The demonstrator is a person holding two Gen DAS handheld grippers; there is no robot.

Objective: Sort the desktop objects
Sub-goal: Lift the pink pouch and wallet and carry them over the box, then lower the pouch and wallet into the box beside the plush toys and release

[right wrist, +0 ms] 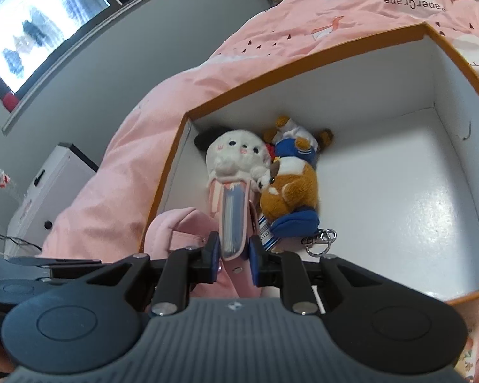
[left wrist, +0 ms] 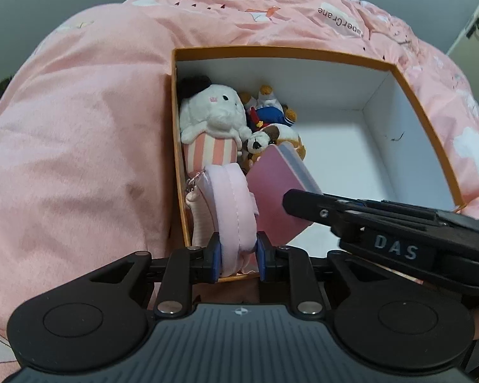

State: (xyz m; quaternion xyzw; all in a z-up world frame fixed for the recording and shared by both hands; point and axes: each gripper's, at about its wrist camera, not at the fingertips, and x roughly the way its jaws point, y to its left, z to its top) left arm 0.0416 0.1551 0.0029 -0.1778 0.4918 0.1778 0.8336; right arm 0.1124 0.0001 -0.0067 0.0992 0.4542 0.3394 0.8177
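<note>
**Two loads over the box, both tongs gripping**

Spread under everything, the pink quilt (left wrist: 79,134) on the bed. On it, the orange-rimmed box (left wrist: 408,89), white inside, right half bare. Packed against the box's left wall: white plush (left wrist: 214,111), then brown dog plush (right wrist: 290,188) beside it, toward the box's middle. Left tongs (left wrist: 238,257) clamped on a pink padded pouch (left wrist: 233,201), its long axis running straight ahead from the tongs, hanging just inside the box's near-left corner. Right tongs (right wrist: 234,255) clamped edge-on around a pink booklet (right wrist: 231,217), likewise pointing forward, over the box's near edge beside the pouch. Probably next: lowering and letting go; left tongs nearer the wall, right tongs nearer the open floor.
</note>
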